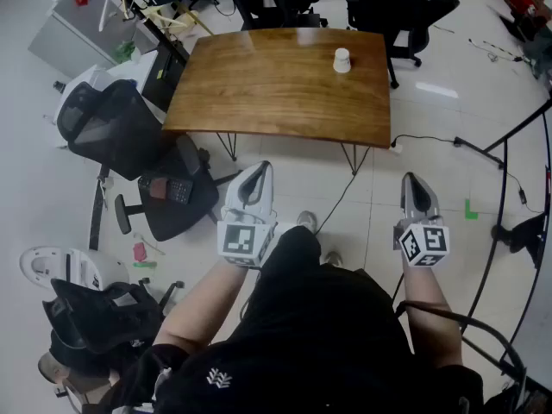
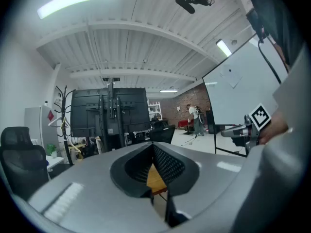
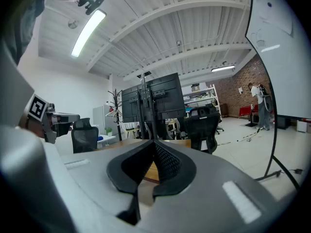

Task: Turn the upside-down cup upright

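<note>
The white cup (image 1: 342, 59) is seen rim-down on the wooden table (image 1: 259, 84), nr its far right corner. The table is surrounded by pale tiled floor (image 1: 440, 119), w/ black office chairs (image 1: 116, 128) parked at left and beyond it, and a cable (image 1: 340, 198) trailed across the tiles by its near legs. The left gripper (image 1: 256, 172) and right gripper (image 1: 413, 182) are held short of the table's near edge, well apart from the cup, each w/ jaws closed tip to tip and nothing gripped.
</note>
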The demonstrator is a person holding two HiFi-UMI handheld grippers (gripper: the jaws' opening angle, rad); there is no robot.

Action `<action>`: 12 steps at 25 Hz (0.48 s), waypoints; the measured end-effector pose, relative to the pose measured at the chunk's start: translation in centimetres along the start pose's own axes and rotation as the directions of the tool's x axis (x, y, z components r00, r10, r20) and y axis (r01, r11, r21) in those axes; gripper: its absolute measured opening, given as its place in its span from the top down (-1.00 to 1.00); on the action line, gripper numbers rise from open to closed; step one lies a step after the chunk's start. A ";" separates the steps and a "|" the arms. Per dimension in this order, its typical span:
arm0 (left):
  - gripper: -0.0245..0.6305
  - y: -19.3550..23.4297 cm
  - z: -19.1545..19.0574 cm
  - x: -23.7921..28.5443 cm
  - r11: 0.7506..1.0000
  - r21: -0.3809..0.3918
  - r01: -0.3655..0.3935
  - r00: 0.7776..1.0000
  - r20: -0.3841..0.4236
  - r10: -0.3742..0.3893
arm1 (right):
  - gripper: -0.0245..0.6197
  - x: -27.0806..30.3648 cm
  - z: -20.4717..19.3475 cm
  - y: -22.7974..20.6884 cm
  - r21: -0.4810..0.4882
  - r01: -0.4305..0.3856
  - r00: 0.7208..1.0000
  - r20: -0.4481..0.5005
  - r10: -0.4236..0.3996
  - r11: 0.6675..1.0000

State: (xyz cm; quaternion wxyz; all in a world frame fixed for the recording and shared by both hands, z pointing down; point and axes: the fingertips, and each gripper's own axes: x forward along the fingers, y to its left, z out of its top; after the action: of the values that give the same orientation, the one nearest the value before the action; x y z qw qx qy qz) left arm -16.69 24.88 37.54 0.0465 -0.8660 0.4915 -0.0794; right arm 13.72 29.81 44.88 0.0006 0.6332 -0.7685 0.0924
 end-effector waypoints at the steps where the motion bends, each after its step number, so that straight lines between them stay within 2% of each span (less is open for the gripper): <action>1: 0.93 -0.4 -0.7 0.6 1.000 -0.004 0.024 1.000 -0.011 -0.024 | 0.91 0.2 0.1 -0.1 -0.016 -0.006 1.000 -0.005 0.006 1.000; 5: 0.93 -1.1 -2.7 4.7 0.997 -0.034 0.076 0.996 -0.034 -0.077 | 0.91 2.2 0.4 -2.4 -0.030 0.014 1.000 -0.014 -0.015 0.999; 12: 0.93 0.5 -0.9 16.4 0.987 -0.020 0.159 0.987 0.039 -0.158 | 0.91 8.1 1.3 -8.1 0.011 0.120 0.993 -0.021 -0.119 0.993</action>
State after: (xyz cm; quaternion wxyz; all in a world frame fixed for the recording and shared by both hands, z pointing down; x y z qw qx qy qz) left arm -8.97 10.54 39.85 0.0393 -0.9041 0.4211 -0.0613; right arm 20.19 20.24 45.69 0.0102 0.6771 -0.7286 0.1032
